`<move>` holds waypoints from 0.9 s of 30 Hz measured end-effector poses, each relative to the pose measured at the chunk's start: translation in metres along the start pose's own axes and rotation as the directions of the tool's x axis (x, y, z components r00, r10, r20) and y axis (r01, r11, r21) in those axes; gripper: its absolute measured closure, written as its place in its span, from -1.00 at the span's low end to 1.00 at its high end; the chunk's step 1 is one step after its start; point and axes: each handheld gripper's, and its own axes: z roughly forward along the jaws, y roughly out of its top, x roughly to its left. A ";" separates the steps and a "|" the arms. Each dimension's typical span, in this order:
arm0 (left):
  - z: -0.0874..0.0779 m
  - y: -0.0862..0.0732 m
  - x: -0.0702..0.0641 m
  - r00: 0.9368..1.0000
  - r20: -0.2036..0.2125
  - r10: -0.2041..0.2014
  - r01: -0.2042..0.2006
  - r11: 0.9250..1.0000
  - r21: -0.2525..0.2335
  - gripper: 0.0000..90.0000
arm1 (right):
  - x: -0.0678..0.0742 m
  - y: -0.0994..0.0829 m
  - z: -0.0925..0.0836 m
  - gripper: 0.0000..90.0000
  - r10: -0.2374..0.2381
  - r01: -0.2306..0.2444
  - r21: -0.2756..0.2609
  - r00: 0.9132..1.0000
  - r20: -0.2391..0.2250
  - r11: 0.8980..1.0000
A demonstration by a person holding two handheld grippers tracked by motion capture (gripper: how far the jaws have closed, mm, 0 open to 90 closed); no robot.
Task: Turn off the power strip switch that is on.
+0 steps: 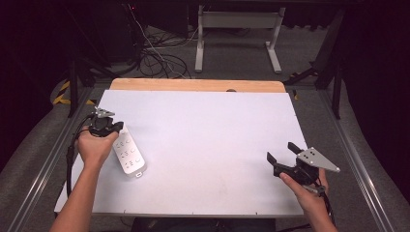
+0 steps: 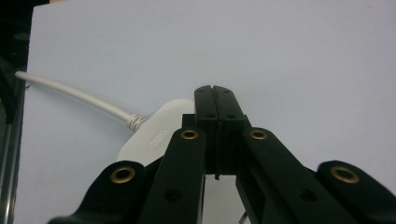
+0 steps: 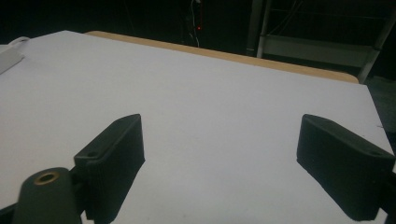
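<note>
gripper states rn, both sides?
Left gripper: closed, jaws pressed together, nothing between them, beside the white power strip.
Right gripper: open wide, empty.

Bright sheet, black room, kinda soft footage

Light came from overhead and hit the white table sheet evenly, no hard glare, while the floor and background stayed really dim. In my left gripper view the sheet went bluish, darker toward the corners, and the near linkage was blurry. My right gripper threw soft shadows under its pads, and that view looked grainy and underexposed up top.
</note>
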 end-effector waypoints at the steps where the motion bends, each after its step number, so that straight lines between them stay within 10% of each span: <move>1: 0.001 0.000 0.000 1.000 0.003 -0.004 0.004 1.000 0.015 1.00 | 0.000 0.000 -0.001 -0.66 0.001 -0.001 0.002 1.000 0.001 1.000; 27: 0.011 -0.003 -0.005 0.999 -0.001 0.045 -0.045 0.996 0.073 1.00 | -0.003 0.000 -0.001 -0.77 0.041 -0.041 0.009 0.999 0.015 0.999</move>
